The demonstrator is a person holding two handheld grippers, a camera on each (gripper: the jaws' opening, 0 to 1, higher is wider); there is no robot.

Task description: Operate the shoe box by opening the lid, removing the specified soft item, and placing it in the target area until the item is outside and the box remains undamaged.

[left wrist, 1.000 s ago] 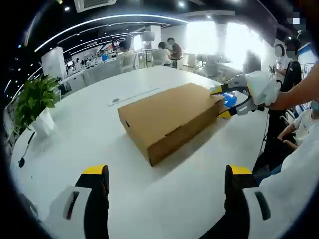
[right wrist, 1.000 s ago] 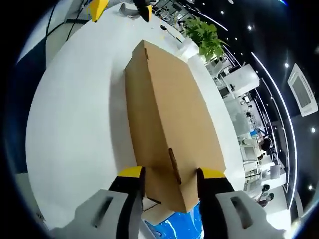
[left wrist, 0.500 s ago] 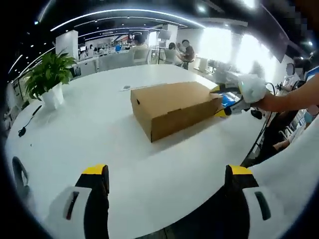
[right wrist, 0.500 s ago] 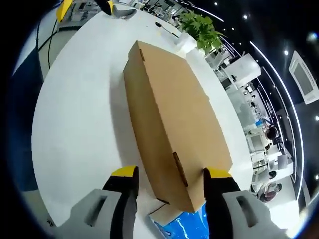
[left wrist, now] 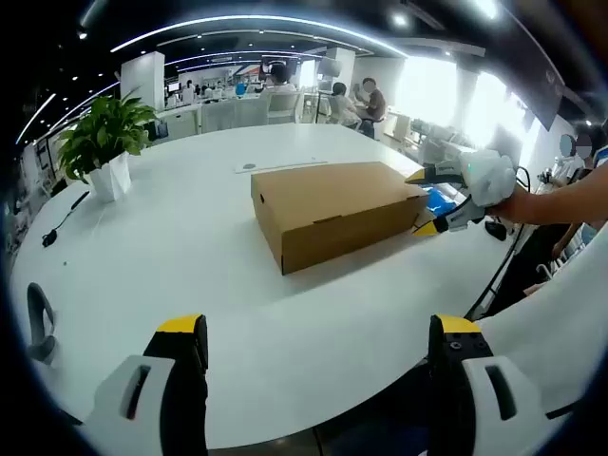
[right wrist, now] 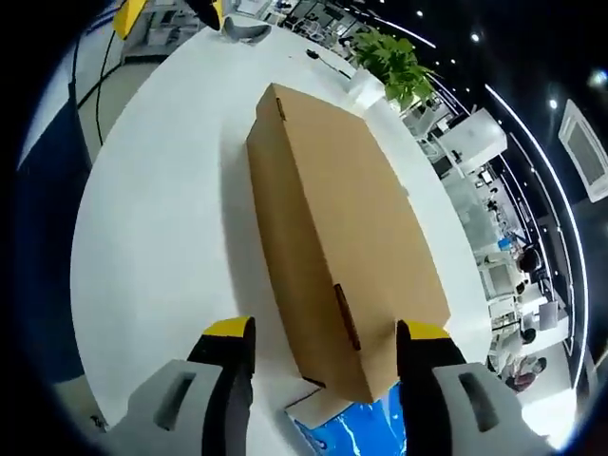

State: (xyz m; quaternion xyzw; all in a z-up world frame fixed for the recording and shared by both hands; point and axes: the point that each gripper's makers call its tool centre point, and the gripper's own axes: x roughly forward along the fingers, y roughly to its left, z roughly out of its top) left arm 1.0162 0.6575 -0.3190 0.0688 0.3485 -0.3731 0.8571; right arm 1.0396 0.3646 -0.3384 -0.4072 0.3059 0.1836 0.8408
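Note:
A closed brown cardboard shoe box (left wrist: 331, 211) lies on the white round table (left wrist: 190, 275). In the left gripper view my left gripper (left wrist: 318, 331) stands open over the table's near edge, well short of the box. My right gripper (left wrist: 432, 199) is at the box's far right end, held by a person's hand. In the right gripper view the box (right wrist: 332, 218) runs away from the camera, and my right gripper (right wrist: 325, 334) is open with its jaws on either side of the near end. Something blue (right wrist: 353, 429) shows just below that end. My left gripper (right wrist: 167, 11) appears at the top.
A potted plant (left wrist: 100, 142) and a dark cable (left wrist: 59, 226) sit on the table's left side; the plant (right wrist: 394, 71) is beyond the box in the right gripper view. A person's arm (left wrist: 560, 195) reaches in from the right. People sit at desks behind.
The left gripper view has drawn back and lowered, so the box looks smaller and farther. The right gripper's jaws have spread a little wider around the box end.

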